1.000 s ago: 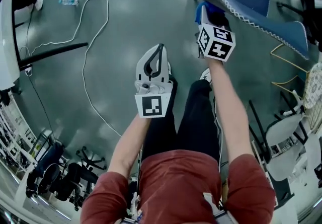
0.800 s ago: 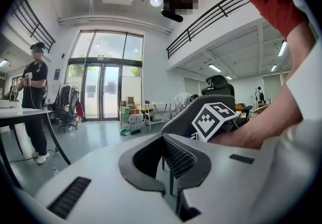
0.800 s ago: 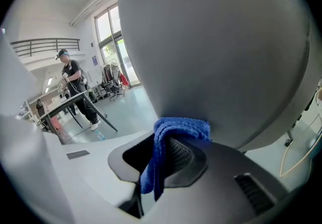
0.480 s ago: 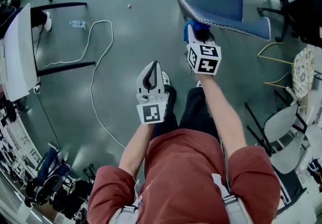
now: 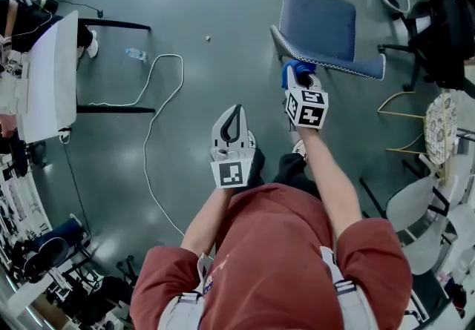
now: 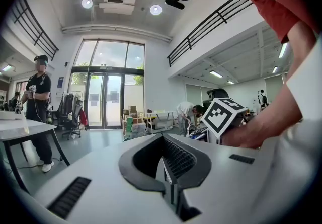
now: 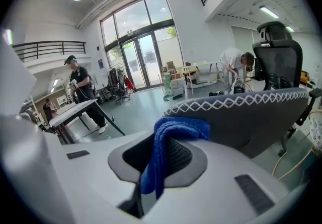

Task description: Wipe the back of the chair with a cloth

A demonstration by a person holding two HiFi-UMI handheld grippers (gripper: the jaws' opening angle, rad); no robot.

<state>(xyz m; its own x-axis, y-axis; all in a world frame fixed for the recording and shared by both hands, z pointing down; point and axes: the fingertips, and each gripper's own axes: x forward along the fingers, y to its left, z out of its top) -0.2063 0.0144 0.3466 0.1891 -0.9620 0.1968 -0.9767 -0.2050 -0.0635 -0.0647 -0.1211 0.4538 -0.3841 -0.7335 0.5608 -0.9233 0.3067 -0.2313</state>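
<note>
Right gripper (image 5: 300,84): jaws clamped on a blue cloth (image 5: 295,69). In the right gripper view the cloth (image 7: 168,142) sits folded between the jaws, with a bunch on top and a tail hanging down the gap. Its cube faces the head camera.

Chair (image 5: 326,28) is upper centre-right in the head view: blue seat, grey shell. The cloth is right at the near edge of the chair back (image 7: 251,117), on the rim with the white zigzag stitching. In the right gripper view the cloth overlaps that rim at frame centre. I can't confirm contact from either view.

Left gripper (image 5: 236,112): jaws fully together, nothing between them; the left gripper view (image 6: 168,167) shows the same. It is held mid-frame in the head view, over the floor (image 5: 223,10), below and left of the right gripper and well apart from the chair.

Elsewhere in the head view: a white cable (image 5: 159,113) loops across the floor left of centre, a white table (image 5: 52,76) is at the left edge, and a bottle (image 5: 136,54) lies just beside its leg.
</note>
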